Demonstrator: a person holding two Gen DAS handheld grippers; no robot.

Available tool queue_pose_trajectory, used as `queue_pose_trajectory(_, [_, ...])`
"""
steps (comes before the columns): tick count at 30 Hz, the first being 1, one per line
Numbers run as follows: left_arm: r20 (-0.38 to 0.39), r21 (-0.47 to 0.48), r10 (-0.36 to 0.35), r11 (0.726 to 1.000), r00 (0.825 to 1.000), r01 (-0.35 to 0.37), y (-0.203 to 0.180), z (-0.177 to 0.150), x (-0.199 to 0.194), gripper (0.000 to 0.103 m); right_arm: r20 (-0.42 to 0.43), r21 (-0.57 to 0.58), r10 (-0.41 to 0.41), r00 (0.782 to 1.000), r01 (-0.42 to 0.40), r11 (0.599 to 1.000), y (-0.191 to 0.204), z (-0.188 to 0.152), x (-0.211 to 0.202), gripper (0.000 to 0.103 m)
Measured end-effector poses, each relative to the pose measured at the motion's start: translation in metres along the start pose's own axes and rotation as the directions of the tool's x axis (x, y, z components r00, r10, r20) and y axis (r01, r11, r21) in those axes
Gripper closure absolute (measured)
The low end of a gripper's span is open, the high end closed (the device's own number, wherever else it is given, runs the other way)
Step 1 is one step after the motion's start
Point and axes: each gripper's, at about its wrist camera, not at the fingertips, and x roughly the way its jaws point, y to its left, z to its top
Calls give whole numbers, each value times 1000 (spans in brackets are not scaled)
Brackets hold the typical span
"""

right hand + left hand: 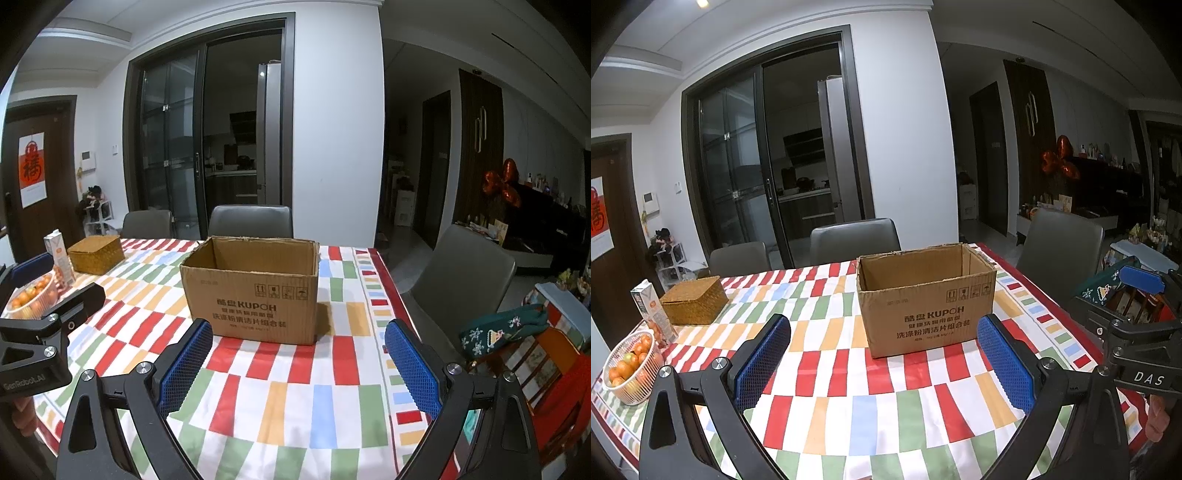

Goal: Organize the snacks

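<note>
Tablecloth [849, 417]: white ground, staggered blocks of red, green, orange and pale blue; red border along right table edge. Cardboard box [923, 314]: plain brown, dark printed lettering and symbols on the near face. Woven basket [694, 301] near left table edge: golden tan, lidded. Carton [652, 314]: white with orange print. Fruit bowl [629, 365] at near-left corner: white, orange fruit inside. Left gripper [882, 363] and right gripper [297, 367]: black frames, blue textured pads. Chairs [855, 238]: grey.

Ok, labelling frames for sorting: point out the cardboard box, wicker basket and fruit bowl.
cardboard box [923, 314], left wrist view, printed front face.
wicker basket [692, 301], left wrist view, lid.
fruit bowl [637, 393], left wrist view, mesh front wall.
</note>
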Motion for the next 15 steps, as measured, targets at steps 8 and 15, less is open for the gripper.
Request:
queue_pose_trajectory(8, [-2,-2,-4,1000,1000,4,0,-2,1,0,-2,1,0,1000,0,1000,-1,0,0,8])
queue_pose_trajectory(15, [-4,-2,-5,1000,1000,5,0,-2,1,0,-3,0,0,1000,0,1000,-1,-1,0,8])
